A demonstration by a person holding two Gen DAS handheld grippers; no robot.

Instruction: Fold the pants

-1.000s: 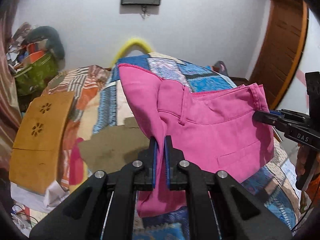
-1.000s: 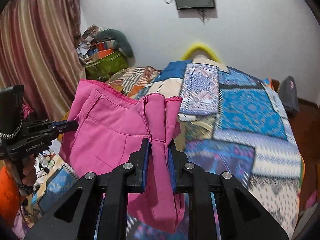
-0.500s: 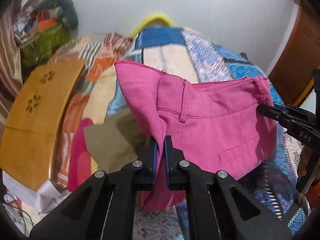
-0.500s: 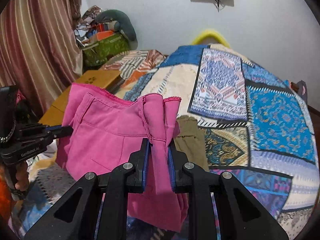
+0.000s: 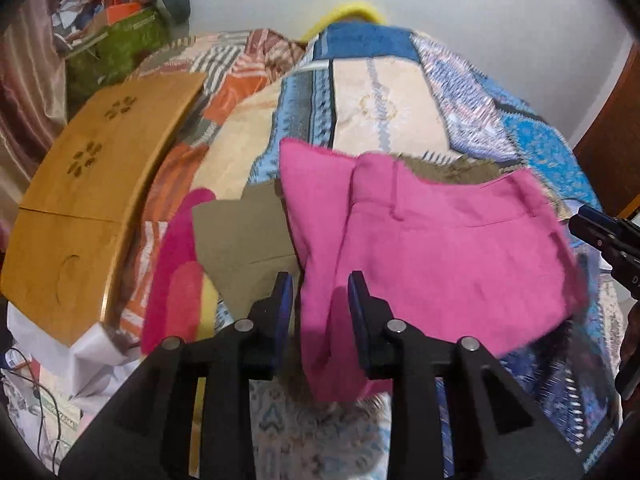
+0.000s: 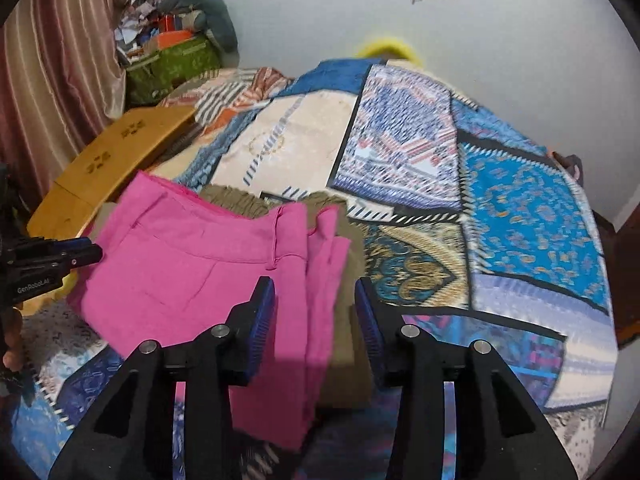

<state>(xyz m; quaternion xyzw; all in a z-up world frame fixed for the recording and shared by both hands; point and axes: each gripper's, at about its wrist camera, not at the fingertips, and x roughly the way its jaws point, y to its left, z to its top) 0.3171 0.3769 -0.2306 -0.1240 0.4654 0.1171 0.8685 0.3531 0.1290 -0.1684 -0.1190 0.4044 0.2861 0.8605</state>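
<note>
Folded pink pants (image 5: pixel 432 248) sag between both just-opened hand-held grippers, left (image 5: pixel 320 300) and right (image 6: pixel 316 308), pads narrowly clear.

Soft, even indoor light filled both views, brightest on the pale wall (image 5: pixel 480 20) at the top, with no visible lamp and no hard glare. Shadows were faint: a dull patch fell on the pink pants (image 5: pixel 440 248) just ahead of the left tongs (image 5: pixel 320 292), and the black frames of both tongs read as near-silhouettes. Both fisheye pictures bent strongly, the patchwork bedspread (image 6: pixel 520 208) bulging like a dome, and dark vignetted corners closed each frame. Motion blur smeared the bedspread's patterns, worst toward the lower edges, and softened the yellow object (image 6: pixel 390 46) by the wall. The curtain (image 6: pixel 52 80) looked dim and grainy.
</note>
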